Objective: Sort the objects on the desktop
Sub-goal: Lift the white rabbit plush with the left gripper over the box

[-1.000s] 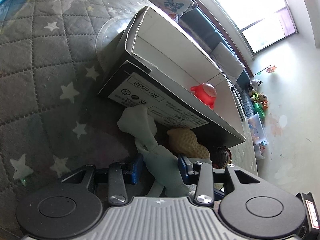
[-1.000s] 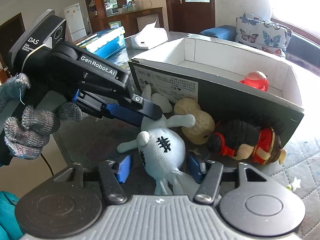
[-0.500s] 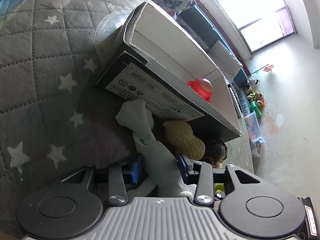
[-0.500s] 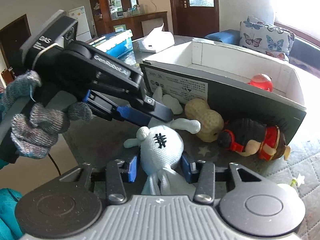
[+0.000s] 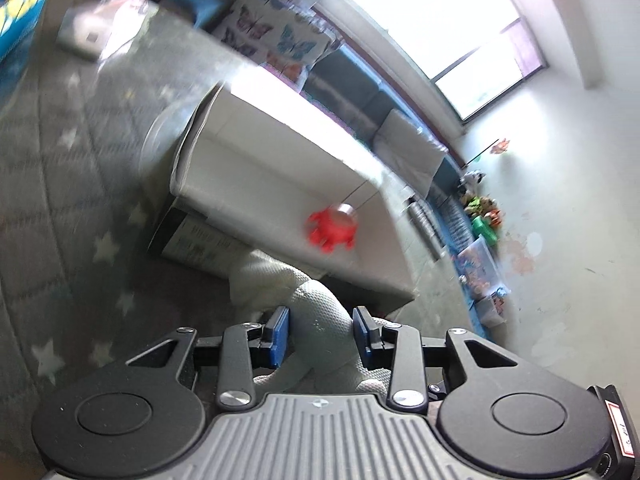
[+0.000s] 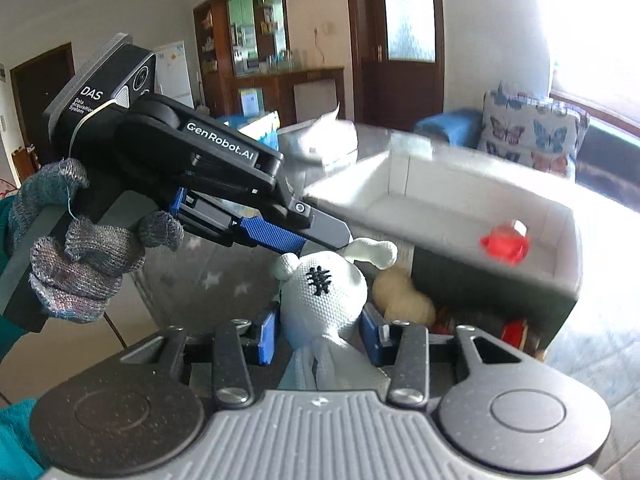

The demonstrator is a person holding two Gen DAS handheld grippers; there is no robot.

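A white knitted plush toy with a black stitched mark is held by both grippers and lifted off the mat. My right gripper is shut on its head end. My left gripper is shut on its pale limb end; the same gripper shows in the right wrist view. Ahead stands an open white-lined cardboard box with a red toy inside, also in the right wrist view. A peanut-shaped toy and a dark doll lie against the box's front wall.
A grey quilted star mat covers the table. A white tissue pack and a blue box sit at the far side. A sofa with butterfly cushions stands behind the table. The view is motion-blurred.
Both grippers have risen with the plush toy, lifting it off the mat toward the box. The box interior and red toy now show from higher up.
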